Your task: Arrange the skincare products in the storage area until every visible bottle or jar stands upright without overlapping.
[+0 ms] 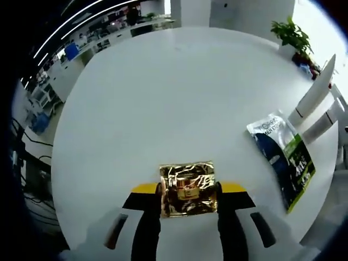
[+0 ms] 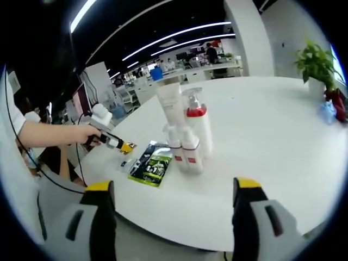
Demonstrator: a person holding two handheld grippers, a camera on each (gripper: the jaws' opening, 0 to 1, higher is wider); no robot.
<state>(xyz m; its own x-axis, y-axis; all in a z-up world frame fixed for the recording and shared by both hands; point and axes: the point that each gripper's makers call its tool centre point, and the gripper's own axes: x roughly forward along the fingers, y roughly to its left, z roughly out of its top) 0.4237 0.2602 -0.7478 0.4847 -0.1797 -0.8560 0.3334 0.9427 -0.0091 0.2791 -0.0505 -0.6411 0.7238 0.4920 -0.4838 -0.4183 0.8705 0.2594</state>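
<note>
In the left gripper view we see the left gripper (image 1: 188,190) with its two jaws clamped on the opposite edges of a crinkled gold foil sachet (image 1: 188,188), held just above the round white table (image 1: 163,98). To the right of it on the tabletop lies a flat sachet printed in blue, white and green (image 1: 283,157), and beyond that sachet stands a white tube (image 1: 314,93), tilted in this view, near a potted plant (image 1: 293,35) at the table's far edge. In the right gripper view we see the right gripper (image 2: 173,204) with its jaws wide apart and nothing between them. Ahead of it, a cluster of skincare products stands upright and close together: a tall white tube (image 2: 169,104), a pump bottle with a red band (image 2: 197,124) and two small white bottles (image 2: 185,148) in front. The green and blue sachet (image 2: 152,164) lies flat just left of this cluster. Farther left, a person's hand (image 2: 84,133) holds the left gripper (image 2: 117,143) over the table edge.
</note>
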